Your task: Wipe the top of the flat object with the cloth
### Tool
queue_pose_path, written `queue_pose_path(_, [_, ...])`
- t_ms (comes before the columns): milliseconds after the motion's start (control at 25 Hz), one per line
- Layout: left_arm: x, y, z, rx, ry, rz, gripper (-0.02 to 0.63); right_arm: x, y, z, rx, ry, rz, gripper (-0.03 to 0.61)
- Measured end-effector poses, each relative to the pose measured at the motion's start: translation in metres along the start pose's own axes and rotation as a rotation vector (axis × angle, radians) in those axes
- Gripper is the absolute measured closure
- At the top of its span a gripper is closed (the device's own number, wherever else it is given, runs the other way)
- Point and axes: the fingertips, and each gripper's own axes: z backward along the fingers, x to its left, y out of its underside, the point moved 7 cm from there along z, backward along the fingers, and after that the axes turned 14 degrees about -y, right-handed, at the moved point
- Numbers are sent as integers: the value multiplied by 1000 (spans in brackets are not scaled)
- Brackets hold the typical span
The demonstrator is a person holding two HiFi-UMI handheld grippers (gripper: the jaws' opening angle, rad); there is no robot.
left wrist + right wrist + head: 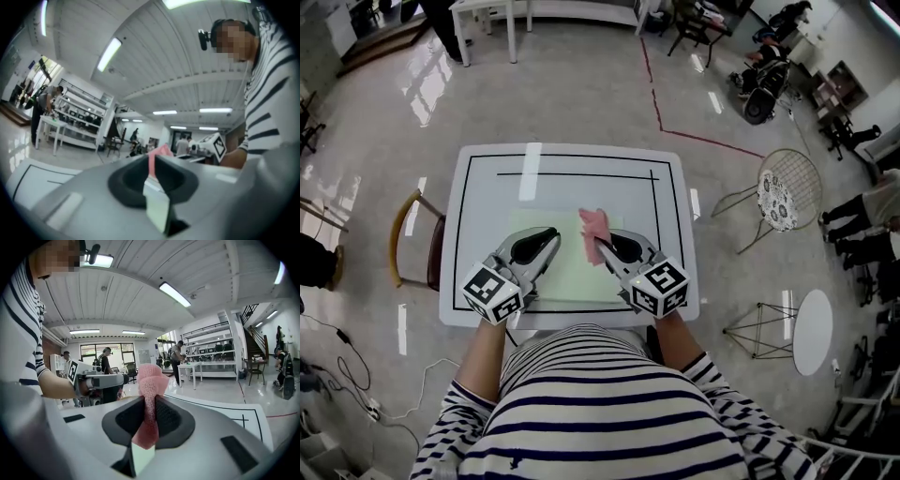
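On the white table (478, 187) below me in the head view lies a pale green flat mat (567, 272), inside the table's black outline. Both my grippers rest over the mat's near part, angled in toward each other. My right gripper (598, 246) is clenched on a pink cloth (593, 230), which stands up from its tips over the mat's right half. My left gripper (551, 234) sits just beside it, its tips apart from the cloth.

In the left gripper view my jaws (153, 159) stand pressed together. A pale green sliver of the mat (157, 206) shows through the slot below them. A bit of pink (161, 151) pokes up past the tips. It looks like the cloth beyond the tips rather than anything I am pinching, though this view alone is blurry there.

In the right gripper view my jaws (149, 401) are grasping the cloth (151, 380). Its mesh weave is squeezed between the pads, with a bunch sticking out above and a flap hanging below. Beneath that, the mat (140, 458) shows pale green.
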Motion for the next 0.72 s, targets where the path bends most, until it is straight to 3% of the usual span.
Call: queue_pose_path(720, [-5,0,-7,15,40,28,571,-3,-9,4,-18,22,14,526])
